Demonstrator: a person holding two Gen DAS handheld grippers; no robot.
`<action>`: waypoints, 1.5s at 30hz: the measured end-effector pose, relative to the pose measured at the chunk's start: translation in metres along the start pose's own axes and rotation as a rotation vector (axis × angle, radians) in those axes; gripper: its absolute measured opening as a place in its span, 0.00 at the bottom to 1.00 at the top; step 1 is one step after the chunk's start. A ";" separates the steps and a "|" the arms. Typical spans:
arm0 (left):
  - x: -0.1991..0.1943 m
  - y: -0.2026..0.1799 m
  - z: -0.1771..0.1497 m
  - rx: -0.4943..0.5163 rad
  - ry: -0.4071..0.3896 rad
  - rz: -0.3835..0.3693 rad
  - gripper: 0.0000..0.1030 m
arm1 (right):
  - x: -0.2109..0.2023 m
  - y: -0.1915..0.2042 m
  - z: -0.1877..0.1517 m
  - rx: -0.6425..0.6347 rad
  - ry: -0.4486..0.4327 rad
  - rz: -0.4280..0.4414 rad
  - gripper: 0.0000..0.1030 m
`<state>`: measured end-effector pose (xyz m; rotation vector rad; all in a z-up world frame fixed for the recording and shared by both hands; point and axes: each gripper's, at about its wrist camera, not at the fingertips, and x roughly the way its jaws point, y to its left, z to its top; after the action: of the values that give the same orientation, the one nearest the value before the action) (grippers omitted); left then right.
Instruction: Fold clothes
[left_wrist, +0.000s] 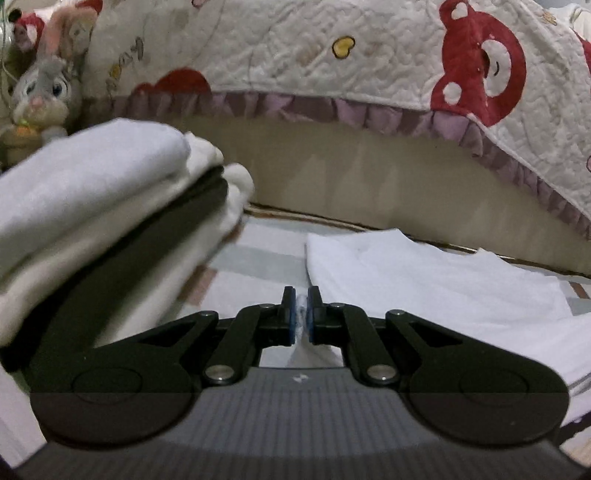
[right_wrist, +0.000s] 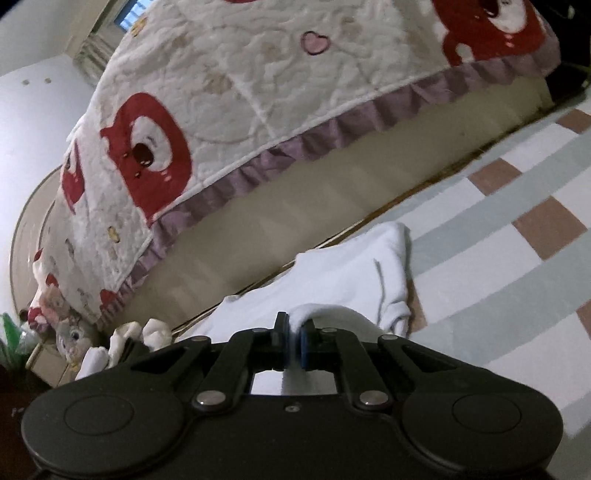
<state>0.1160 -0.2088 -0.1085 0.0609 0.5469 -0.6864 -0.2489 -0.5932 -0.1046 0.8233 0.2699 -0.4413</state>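
Rabbit toy clearest by left wrist

soft white cloth garment, quilted blanket, matt blk plastic claw

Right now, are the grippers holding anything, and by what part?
Both hold the white garment: the left gripper and the right gripper each pinch a bunched bit of its near edge.

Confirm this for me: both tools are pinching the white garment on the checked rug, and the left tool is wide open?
Not quite. The left tool is shut on the white garment, with cloth pinched between its blue pads, as the left wrist view shows. The rest holds: the right tool also pinches the garment over the checked rug.
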 end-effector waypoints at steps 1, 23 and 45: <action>0.001 0.000 -0.001 0.005 0.004 0.009 0.05 | 0.000 -0.001 -0.001 -0.006 0.004 -0.003 0.08; 0.184 -0.058 0.110 0.309 0.065 0.042 0.05 | 0.155 -0.013 0.149 0.045 0.162 -0.153 0.08; 0.227 -0.031 0.111 0.081 0.101 -0.170 0.18 | 0.174 -0.013 0.132 -0.366 0.242 -0.242 0.13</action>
<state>0.2934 -0.3912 -0.1231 0.1259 0.6261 -0.8752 -0.0944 -0.7478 -0.0960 0.4841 0.6600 -0.4998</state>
